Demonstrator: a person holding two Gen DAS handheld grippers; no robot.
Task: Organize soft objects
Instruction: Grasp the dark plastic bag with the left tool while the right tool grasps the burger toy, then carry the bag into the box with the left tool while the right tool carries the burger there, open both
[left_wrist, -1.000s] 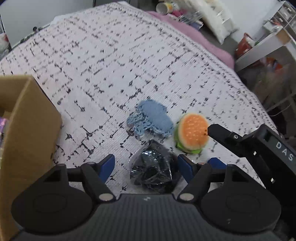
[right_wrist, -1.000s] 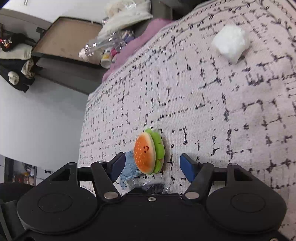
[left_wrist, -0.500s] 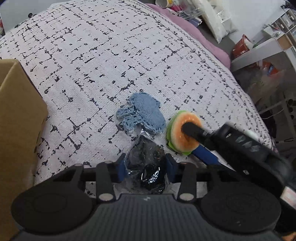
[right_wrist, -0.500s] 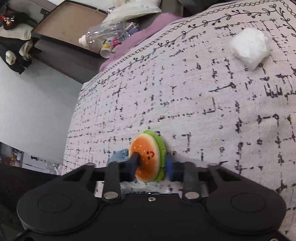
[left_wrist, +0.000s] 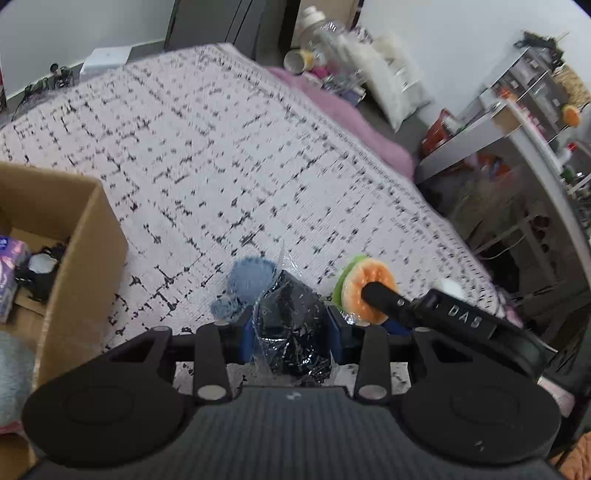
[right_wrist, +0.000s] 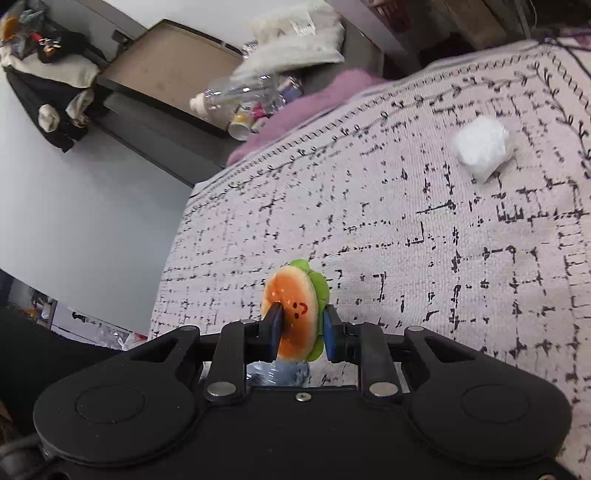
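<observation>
Soft objects lay on and above a patterned bedspread. The left gripper was clenched on a black item in clear plastic wrap; its blue pads pressed into the wrap from both sides, and its jaws had just been closing with the wrapped item between them. A blue knitted piece sat directly beyond that bundle, touching its far edge, and its lower part also showed in the right wrist view beneath the held toy.

The right gripper was clenched on a burger plush, one finger pressing the orange bun face and the other the green lettuce side. In the left wrist view the same burger plush appeared just to the right of the wrapped item, with the right gripper's finger across its bun.

A white wrapped bundle rested on the bedspread, well apart from the plush, toward the far edge. A cardboard box stood open at the left of the bedspread and held a dark item, a purple packet and other contents that could not be identified. A pink blanket lay along the far side of the bed.
</observation>
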